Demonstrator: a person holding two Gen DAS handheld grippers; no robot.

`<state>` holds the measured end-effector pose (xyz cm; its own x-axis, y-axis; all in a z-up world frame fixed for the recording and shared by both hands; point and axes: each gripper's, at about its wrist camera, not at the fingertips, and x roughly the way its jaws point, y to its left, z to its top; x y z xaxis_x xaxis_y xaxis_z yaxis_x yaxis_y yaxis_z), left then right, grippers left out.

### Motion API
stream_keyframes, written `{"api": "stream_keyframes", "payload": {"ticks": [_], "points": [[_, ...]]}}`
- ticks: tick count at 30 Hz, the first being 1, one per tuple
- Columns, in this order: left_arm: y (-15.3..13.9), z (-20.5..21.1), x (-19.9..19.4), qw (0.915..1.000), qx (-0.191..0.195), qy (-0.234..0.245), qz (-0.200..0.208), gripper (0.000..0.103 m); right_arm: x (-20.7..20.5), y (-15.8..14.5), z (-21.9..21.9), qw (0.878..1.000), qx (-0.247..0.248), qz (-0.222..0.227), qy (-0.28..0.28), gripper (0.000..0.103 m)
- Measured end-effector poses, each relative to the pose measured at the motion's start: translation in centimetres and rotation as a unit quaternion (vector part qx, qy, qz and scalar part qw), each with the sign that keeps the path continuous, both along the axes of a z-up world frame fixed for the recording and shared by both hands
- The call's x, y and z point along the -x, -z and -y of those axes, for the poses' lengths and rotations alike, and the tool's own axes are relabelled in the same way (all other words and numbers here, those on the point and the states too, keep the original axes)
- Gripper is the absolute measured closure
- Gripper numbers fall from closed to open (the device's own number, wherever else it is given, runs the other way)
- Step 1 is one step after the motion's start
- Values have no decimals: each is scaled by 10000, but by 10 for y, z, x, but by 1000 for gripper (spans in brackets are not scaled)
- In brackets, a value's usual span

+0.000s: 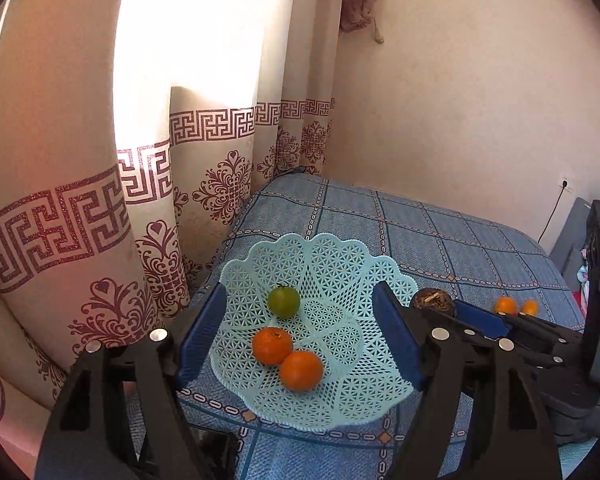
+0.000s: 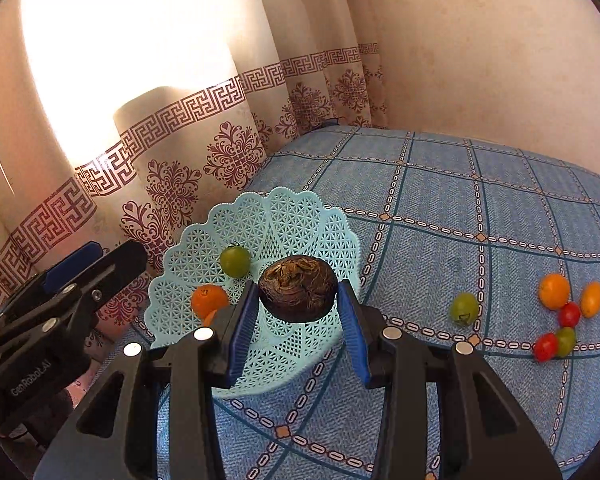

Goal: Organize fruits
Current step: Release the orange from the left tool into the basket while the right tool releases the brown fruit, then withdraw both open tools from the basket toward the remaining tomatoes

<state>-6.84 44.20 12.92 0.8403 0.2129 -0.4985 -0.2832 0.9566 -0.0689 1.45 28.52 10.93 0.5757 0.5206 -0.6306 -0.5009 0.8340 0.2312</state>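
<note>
A pale blue lattice basket (image 1: 324,252) (image 2: 296,212) sits on the blue checked cloth. It holds a green tomato (image 1: 284,301) (image 2: 235,260) and two oranges (image 1: 272,346) (image 1: 301,364), one of them visible in the right wrist view (image 2: 209,300). My left gripper (image 1: 300,290) hangs open above the basket with nothing between its fingers. My right gripper (image 2: 298,286) is shut on a dark brown, rough round fruit (image 2: 298,292) (image 1: 432,300), held over the basket's right side.
Loose fruits lie on the cloth to the right: a green tomato (image 2: 464,309), an orange (image 2: 554,290), a yellow-orange fruit (image 2: 592,299), two red tomatoes (image 2: 569,314) (image 2: 546,346) and another green one (image 2: 565,341). Patterned curtains (image 1: 100,220) hang close behind the basket.
</note>
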Motion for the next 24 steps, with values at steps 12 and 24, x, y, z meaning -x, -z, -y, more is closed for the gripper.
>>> {"api": "stream_keyframes", "payload": {"ticks": [12,24], "points": [[-17,-5,16,9992,-97,-211,319,10,-2,5,-18,9998,115,-23,-131,62],[-20,-1,21,9987,-74,-235,438,3,7,6,-6,9989,240,291,262,38]]}}
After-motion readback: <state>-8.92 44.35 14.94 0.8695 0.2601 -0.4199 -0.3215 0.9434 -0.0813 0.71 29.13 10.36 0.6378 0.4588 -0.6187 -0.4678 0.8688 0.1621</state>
